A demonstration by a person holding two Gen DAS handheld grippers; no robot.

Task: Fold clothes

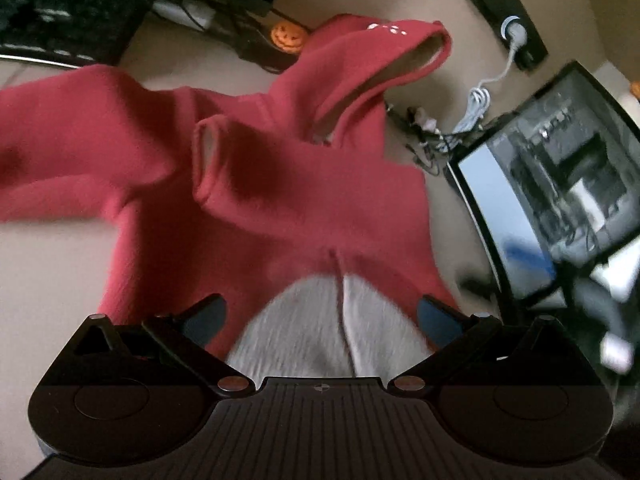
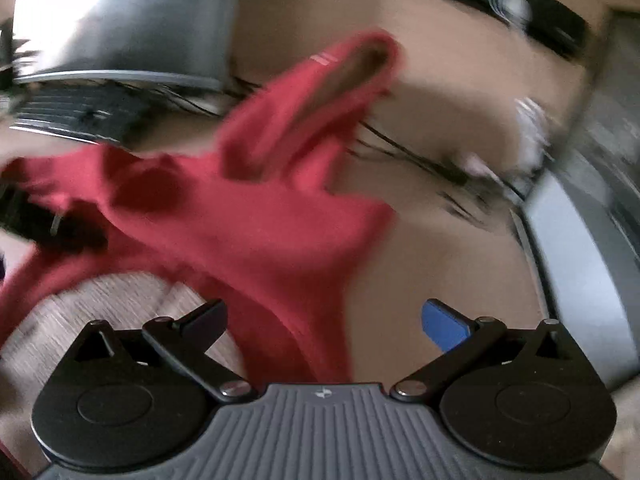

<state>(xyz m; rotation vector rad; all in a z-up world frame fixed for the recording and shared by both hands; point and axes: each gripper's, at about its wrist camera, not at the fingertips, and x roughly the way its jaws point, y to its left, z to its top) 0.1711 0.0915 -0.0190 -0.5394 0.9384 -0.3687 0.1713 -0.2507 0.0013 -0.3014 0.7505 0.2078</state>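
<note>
A red hoodie (image 1: 256, 184) lies spread on a beige desk (image 1: 440, 240), filling the middle of the left view. Its hood (image 1: 376, 64) points to the upper right of the frame, one sleeve runs off the left edge, and the other sleeve is folded across the chest with its cuff (image 1: 206, 160) in the centre. The long axis runs from the hem at the bottom centre up to the hood. The left tongs (image 1: 320, 316) are released, jaws wide apart, and straddle the hem, where the pale lining shows, so this hand looks nearer the body of the garment. The right tongs (image 2: 324, 320) are also released and hold nothing; in the right view the hoodie (image 2: 240, 216) lies ahead and to the left, its edge running down between the jaws, with bare desk (image 2: 440, 240) to the right. Only the left view shows the folded sleeve, a pumpkin toy (image 1: 285, 37) at the top and a monitor (image 1: 560, 184) at the right. The right view is heavily blurred, and only it shows what seems to be the other tool (image 2: 44, 220) at its left edge.
</note>
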